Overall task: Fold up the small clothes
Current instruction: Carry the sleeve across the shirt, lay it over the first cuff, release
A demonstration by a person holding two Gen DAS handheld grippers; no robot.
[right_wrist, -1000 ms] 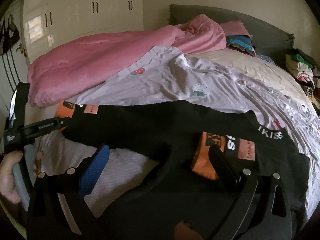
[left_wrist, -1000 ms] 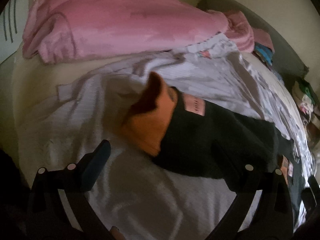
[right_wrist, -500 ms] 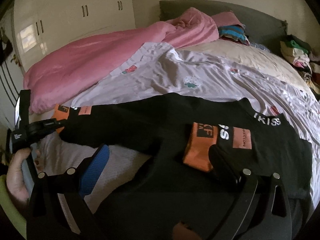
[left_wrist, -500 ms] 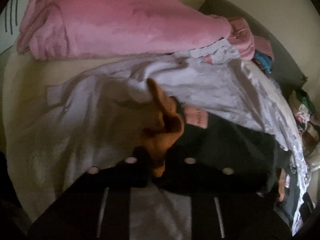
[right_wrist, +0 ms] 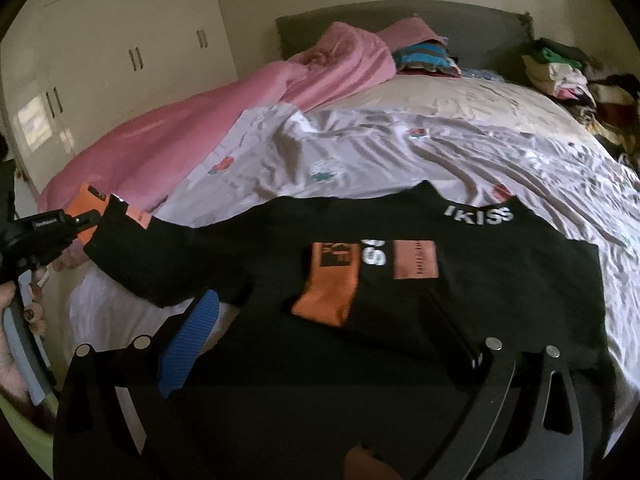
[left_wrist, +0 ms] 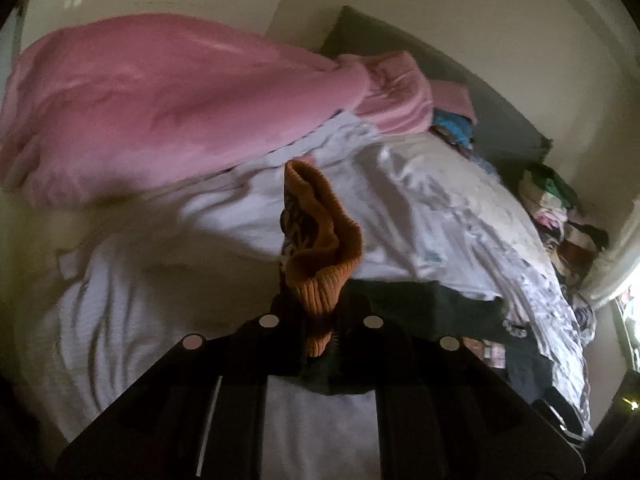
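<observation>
Left gripper [left_wrist: 320, 320] clamped on the orange cuff [left_wrist: 320, 256] of the black sweater's [right_wrist: 400, 320] unfolded sleeve, lifted off the bed sheet [right_wrist: 360, 152]; right gripper [right_wrist: 316, 320] spread wide over the torso, where the other sleeve already lies folded across

Pink blanket [right_wrist: 192, 132] bunched along pale printed sheet [right_wrist: 400, 152], grey headboard [right_wrist: 400, 28], cream wardrobe [right_wrist: 120, 48], possibly folded laundry [right_wrist: 560, 68] stacked right
</observation>
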